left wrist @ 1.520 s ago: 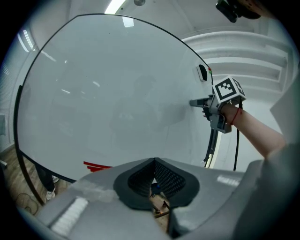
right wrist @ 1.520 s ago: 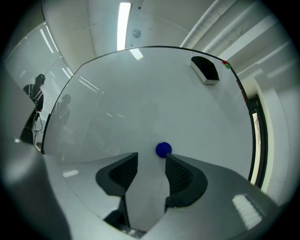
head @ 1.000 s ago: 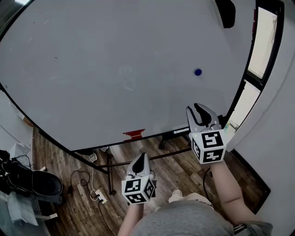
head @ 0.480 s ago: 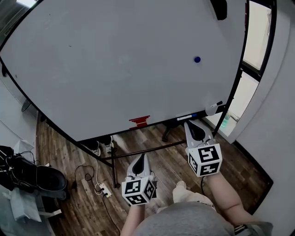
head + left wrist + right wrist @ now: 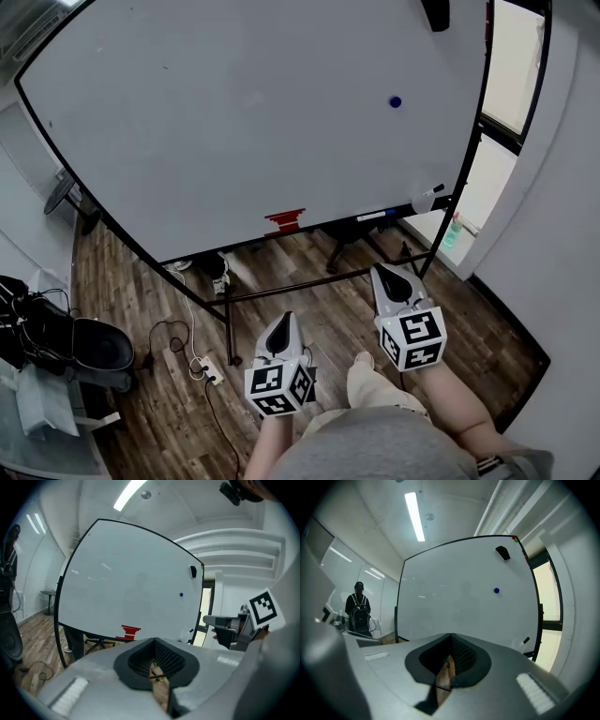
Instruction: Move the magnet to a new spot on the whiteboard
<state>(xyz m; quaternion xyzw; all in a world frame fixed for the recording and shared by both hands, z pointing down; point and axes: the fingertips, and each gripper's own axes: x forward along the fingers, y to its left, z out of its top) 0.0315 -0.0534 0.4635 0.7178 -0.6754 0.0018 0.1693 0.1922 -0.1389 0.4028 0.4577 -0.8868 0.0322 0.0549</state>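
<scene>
The small blue magnet (image 5: 395, 101) clings to the upper right of the whiteboard (image 5: 234, 112), well away from both grippers. It also shows as a blue dot in the left gripper view (image 5: 181, 594) and in the right gripper view (image 5: 496, 590). My left gripper (image 5: 284, 325) hangs low over the wooden floor, shut, with nothing in it (image 5: 153, 644). The right gripper (image 5: 390, 278) is beside it, a little nearer the board stand, also shut and empty (image 5: 451, 638). Both point toward the board.
A red mark (image 5: 285, 220) sits at the board's lower edge, a black eraser (image 5: 435, 11) at its top right, a marker (image 5: 427, 199) on the tray. A power strip (image 5: 211, 373) and bags (image 5: 56, 361) lie left. A person with a backpack (image 5: 358, 606) stands far left.
Both grippers have drawn back from the whiteboard and sunk lower in the head view. The right gripper's jaws, open a second ago, are now closed. The magnet has stayed in place.
</scene>
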